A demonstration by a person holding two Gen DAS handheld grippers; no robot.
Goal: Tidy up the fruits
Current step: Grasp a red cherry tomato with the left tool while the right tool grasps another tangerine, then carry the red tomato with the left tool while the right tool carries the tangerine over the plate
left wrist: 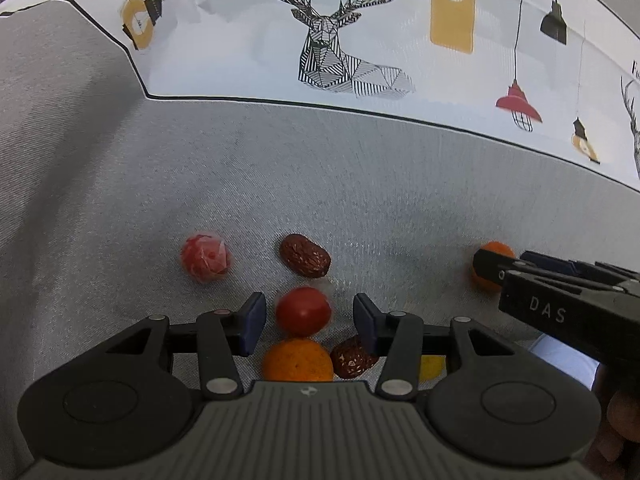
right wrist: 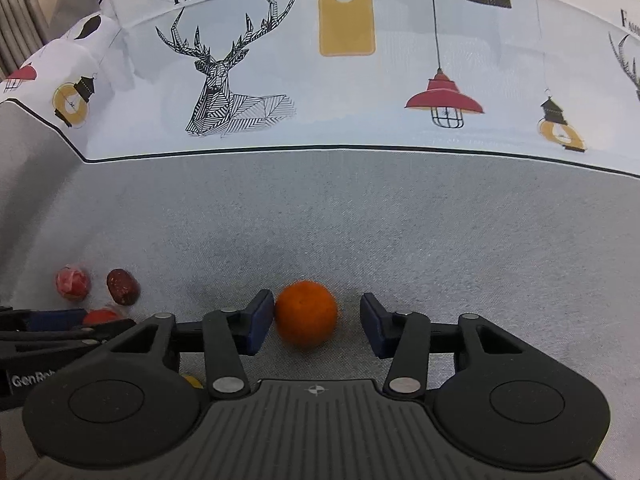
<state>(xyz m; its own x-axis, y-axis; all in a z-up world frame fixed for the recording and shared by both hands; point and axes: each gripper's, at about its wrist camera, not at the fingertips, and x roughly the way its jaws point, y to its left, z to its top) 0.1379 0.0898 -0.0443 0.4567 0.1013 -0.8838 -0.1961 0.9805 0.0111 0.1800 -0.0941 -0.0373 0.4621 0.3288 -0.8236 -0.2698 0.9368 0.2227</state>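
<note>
My left gripper (left wrist: 309, 322) is open, its fingers on either side of a red tomato-like fruit (left wrist: 303, 312) on the grey cloth. Just behind it lie an orange (left wrist: 298, 361), a dark red date (left wrist: 352, 358) and a bit of yellow fruit (left wrist: 431, 366). Ahead lie another date (left wrist: 305, 256) and a wrapped red fruit (left wrist: 205, 259). My right gripper (right wrist: 317, 323) is open around a second orange (right wrist: 306, 314), the left pad touching it. That orange (left wrist: 494, 254) shows at the right of the left wrist view.
The grey cloth (right wrist: 360, 220) gives way to a white printed cloth with deer and lamps (right wrist: 320, 80) at the back. The left gripper's body (right wrist: 48, 332) shows at the left of the right wrist view, beside the date (right wrist: 122, 286) and wrapped fruit (right wrist: 72, 283).
</note>
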